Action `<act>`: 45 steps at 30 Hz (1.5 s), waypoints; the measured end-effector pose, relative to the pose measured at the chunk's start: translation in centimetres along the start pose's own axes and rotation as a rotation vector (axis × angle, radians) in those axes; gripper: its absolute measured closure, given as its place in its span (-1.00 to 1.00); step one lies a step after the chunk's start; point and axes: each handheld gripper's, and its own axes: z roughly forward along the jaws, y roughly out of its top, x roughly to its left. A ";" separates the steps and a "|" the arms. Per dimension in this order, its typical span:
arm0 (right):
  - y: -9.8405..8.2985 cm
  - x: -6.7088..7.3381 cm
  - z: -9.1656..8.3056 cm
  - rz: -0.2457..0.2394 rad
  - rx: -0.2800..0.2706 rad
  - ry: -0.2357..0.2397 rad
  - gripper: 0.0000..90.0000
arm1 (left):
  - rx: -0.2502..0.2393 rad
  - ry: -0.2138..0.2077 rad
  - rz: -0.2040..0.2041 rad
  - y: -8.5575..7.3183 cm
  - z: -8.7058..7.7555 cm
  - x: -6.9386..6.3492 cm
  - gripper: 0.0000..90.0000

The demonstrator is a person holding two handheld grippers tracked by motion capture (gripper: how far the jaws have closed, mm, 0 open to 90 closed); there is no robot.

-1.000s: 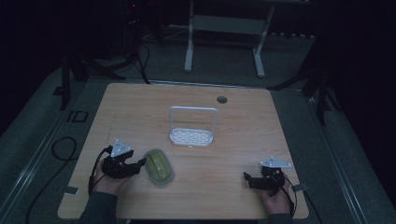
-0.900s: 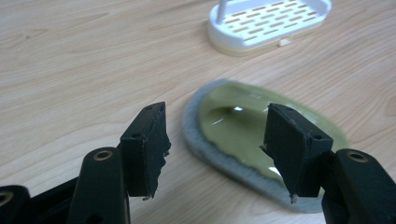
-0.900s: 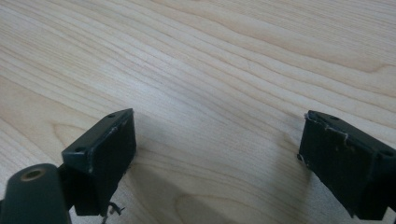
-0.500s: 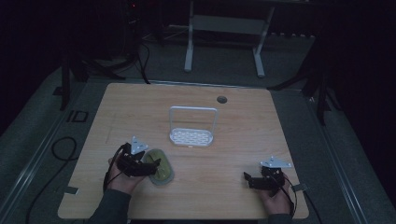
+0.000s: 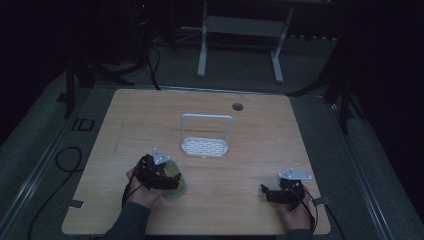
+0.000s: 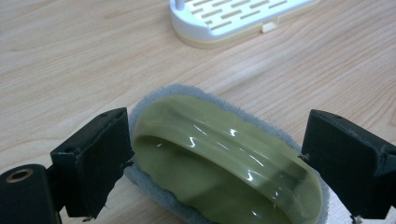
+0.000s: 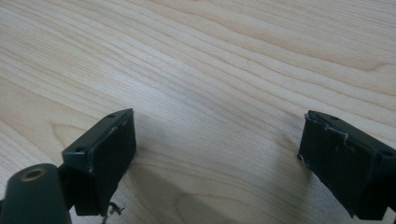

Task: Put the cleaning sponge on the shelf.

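An olive-green glossy scrubber handle on a grey pad (image 6: 219,158) lies on the wooden table (image 5: 240,145), front left. My left gripper (image 6: 215,163) is open and straddles it, one jaw at each end, the left jaw close against the handle. From the high view the left gripper (image 5: 169,181) covers most of the scrubber (image 5: 176,190). My right gripper (image 5: 266,193) rests open at the front right, with bare wood between its jaws (image 7: 217,158).
A white slotted rack (image 5: 205,145) with an upright wire loop stands at the table's middle; its base (image 6: 233,18) is just beyond the scrubber. A round cable hole (image 5: 237,106) lies near the far edge. Dark floor and stand legs surround the table.
My left gripper has moved right from beside the scrubber until its jaws sit around it. The right gripper has stayed where it was.
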 end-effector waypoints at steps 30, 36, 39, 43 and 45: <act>0.0 0.0 0.0 0.001 0.000 -0.001 -0.76 | 0.126 -0.083 0.025 1.8 -0.2 1.4 0.40; 0.0 0.0 0.0 0.002 0.000 -0.002 -0.76 | 0.198 -0.097 0.057 3.4 0.5 1.9 0.36; 0.0 0.0 0.0 0.001 0.000 -0.001 -0.76 | 0.222 -0.097 0.059 3.9 0.7 2.1 0.39; 0.0 0.0 0.0 0.002 0.001 -0.001 -0.76 | 0.266 -0.115 0.048 4.7 1.3 2.5 0.40; 0.0 0.0 0.0 0.002 0.000 -0.001 -0.76 | 0.293 -0.124 0.038 5.1 1.6 2.6 0.41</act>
